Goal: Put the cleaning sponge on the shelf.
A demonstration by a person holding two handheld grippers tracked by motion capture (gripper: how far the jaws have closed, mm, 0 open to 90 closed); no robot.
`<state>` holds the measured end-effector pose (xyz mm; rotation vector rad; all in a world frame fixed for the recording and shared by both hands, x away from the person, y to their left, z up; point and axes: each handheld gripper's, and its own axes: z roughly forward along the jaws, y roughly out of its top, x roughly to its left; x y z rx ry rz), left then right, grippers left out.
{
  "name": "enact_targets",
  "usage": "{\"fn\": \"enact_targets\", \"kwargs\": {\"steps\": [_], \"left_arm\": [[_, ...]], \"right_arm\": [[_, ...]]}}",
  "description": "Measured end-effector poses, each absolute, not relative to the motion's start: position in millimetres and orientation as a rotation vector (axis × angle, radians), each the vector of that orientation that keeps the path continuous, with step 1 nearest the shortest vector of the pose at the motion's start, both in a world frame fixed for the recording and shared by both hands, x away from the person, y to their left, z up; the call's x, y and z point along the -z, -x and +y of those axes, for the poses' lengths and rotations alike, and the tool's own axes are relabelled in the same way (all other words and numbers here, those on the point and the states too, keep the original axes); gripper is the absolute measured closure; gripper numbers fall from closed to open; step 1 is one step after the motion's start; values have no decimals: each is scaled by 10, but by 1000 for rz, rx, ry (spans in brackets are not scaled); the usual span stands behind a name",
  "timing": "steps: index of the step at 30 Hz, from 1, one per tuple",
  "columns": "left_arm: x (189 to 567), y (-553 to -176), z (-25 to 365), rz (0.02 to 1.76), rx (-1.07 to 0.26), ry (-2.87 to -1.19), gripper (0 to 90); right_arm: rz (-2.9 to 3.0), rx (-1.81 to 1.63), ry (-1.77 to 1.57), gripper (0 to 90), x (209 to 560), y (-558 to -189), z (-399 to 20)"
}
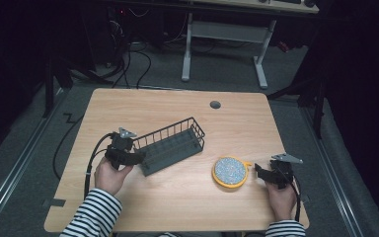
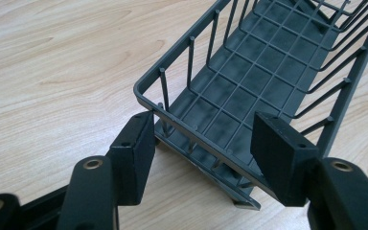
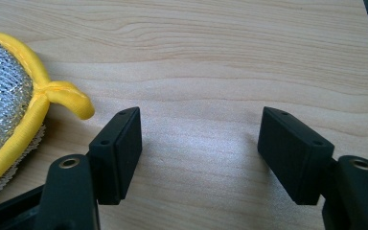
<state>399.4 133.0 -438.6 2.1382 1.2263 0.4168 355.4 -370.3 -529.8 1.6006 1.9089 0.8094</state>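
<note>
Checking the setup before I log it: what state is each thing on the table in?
wire basket: upright on the table, empty, near end between the left jaws
left gripper: closed on the basket's end
round scrubber: lying flat, silver side up, untouched
right gripper: open, nothing between its jaws

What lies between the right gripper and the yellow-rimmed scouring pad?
Nothing but bare table between the right gripper and the scouring pad, seen in the high view.
</note>
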Motion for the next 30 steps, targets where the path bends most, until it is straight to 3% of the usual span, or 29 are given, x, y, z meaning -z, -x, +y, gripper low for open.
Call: {"fn": "enact_targets", "kwargs": {"steps": [25, 30], "left_arm": [[4388, -3778, 1271, 1145, -380, -2167, 421], [4381, -3798, 1266, 1146, -360, -2169, 384]], "right_arm": [[1910, -804, -1599, 321, 5298, -3553, -3697], [1910, -803, -1599, 321, 5298, -3554, -3697]]}}
